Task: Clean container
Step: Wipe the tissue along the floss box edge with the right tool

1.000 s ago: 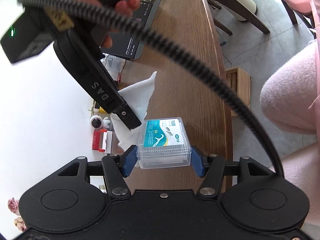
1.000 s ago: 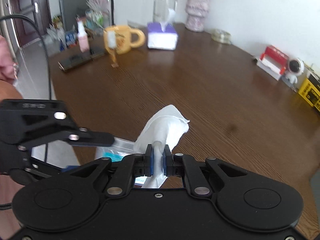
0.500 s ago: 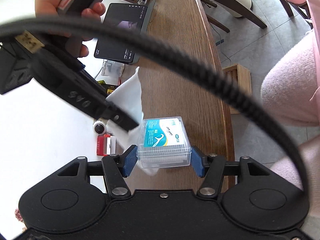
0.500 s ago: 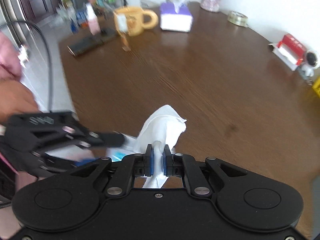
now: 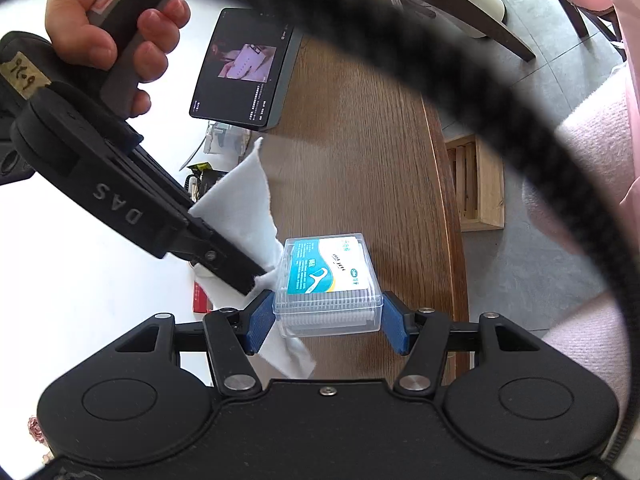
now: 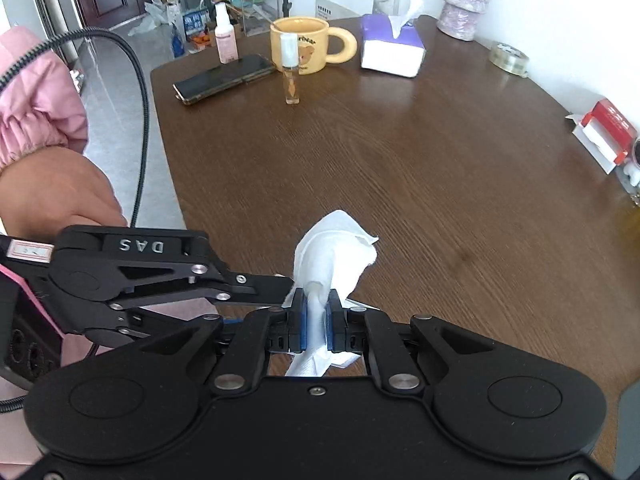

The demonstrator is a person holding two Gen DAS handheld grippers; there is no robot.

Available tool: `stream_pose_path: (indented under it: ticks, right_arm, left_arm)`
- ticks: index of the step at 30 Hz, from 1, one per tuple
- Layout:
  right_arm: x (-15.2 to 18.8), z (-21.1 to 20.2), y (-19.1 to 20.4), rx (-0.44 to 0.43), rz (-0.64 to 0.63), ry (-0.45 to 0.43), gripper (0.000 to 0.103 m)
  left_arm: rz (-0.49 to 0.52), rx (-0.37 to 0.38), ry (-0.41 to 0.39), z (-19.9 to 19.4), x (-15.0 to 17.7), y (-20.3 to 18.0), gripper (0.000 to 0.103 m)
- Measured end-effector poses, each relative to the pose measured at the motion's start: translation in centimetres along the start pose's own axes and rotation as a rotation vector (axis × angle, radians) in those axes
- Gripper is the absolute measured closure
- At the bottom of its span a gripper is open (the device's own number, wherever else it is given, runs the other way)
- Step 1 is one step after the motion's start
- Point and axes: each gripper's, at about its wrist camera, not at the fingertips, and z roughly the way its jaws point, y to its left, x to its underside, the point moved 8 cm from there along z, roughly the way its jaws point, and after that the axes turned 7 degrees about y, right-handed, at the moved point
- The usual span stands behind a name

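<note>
A dark wooden table [image 6: 440,168] carries a mug, tissue box and phone at its far end. Above its near edge the left claw [image 5: 327,312] clamps a clear floss-pick container [image 5: 327,284] by its sides. The right claw [image 6: 318,312], pinched shut on a white wipe [image 6: 332,248], meets the container's left wall. Wiping well probably means steady pressure, with the left claw's grip kept firm.

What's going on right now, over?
Left gripper clamps floss-pick box. Right gripper pinches white wipe at box's side. Cable crosses view.
</note>
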Motion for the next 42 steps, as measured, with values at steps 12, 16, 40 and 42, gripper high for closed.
stream_pose_path:
  ticks: [12, 16, 40, 42]
  right_arm:
    - [0.7, 1.3, -2.0, 0.049, 0.049, 0.015, 0.094]
    - [1.3, 1.9, -2.7, 0.066, 0.067, 0.019, 0.094]
    - [1.8, 0.8, -2.1, 0.081, 0.045, -0.01, 0.094]
    - [2.2, 0.8, -2.5, 0.092, 0.054, -0.007, 0.094]
  left_arm:
    - [-0.005, 0.0, 0.002, -0.3, -0.2, 0.0, 0.047]
    - [-0.004, -0.001, 0.002, -0.1, -0.3, -0.2, 0.047]
    - [-0.006, -0.003, 0.005, -0.8, -0.5, 0.3, 0.047]
    - [-0.006, -0.003, 0.006, -0.9, -0.4, 0.3, 0.047]
